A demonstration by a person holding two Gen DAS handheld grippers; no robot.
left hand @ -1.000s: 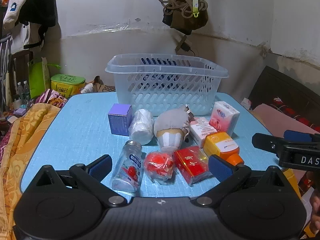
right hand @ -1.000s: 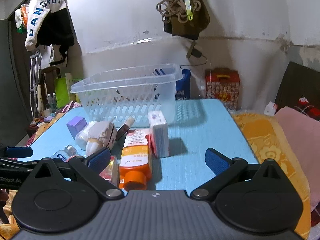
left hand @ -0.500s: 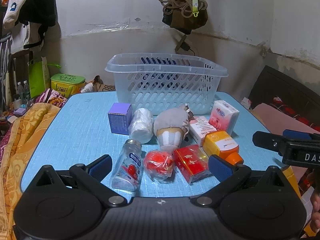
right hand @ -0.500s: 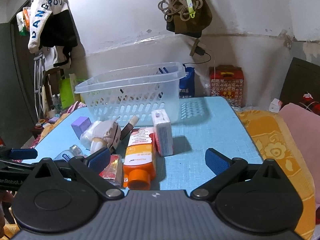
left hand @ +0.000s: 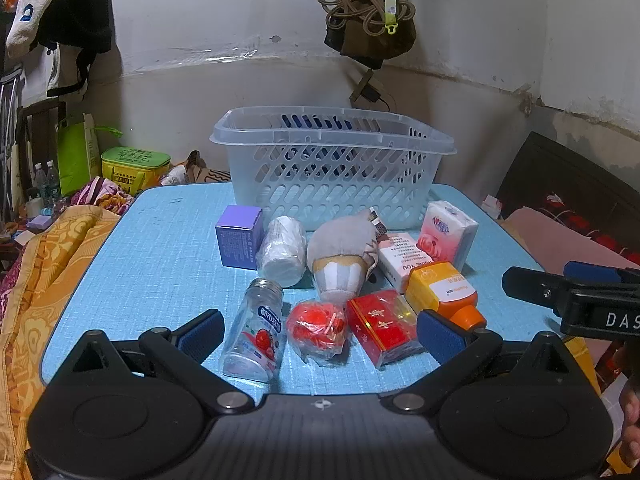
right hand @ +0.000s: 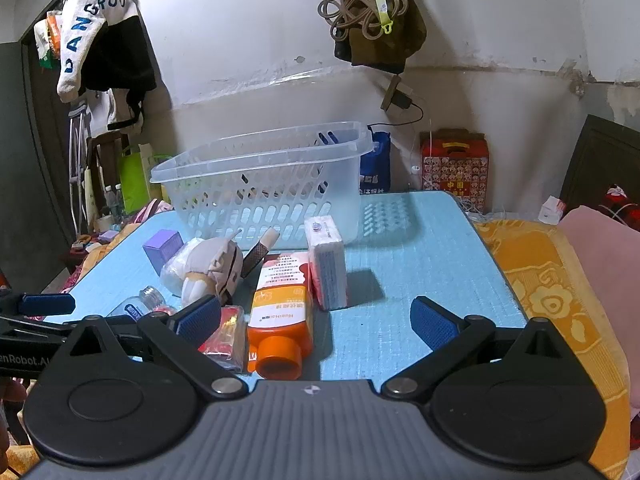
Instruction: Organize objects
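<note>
1. Left wrist view: left gripper [left hand: 318,330] jaws spread wide, nothing held, low over near edge of blue table [left hand: 160,248].
2. Between the left jaws: clear glass bottle [left hand: 256,332] lying down just inside the left pad, red wrapped ball [left hand: 318,328] midway, red box [left hand: 382,326] just inside the right pad. None touching the pads as far as I can tell.
3. Just ahead of the right pad: orange bottle [left hand: 442,290] lying down, cap toward camera, beside the red box.
4. Farther ahead of the jaws, a row: purple box [left hand: 239,236], white roll in plastic [left hand: 280,250], grey plush toy [left hand: 344,256], white-pink carton [left hand: 400,260], tissue pack [left hand: 446,232].
5. Beyond that row: clear plastic basket [left hand: 332,168] at table's far side; nothing visible inside through the slots.
6. Right gripper [left hand: 568,292] shows at the right edge of this view, off to the side of the orange bottle.
7. Right wrist view: right gripper [right hand: 316,318] jaws wide apart, holding nothing.
8. Between the right jaws, near the left pad: orange bottle [right hand: 280,316]; tissue pack [right hand: 326,260] upright just ahead. Red box [right hand: 226,334] partly behind the left pad.
9. Basket [right hand: 260,184] ahead and left of the right jaws.
10. Left gripper [right hand: 48,304] finger at far left, near the glass bottle [right hand: 138,306].
</note>
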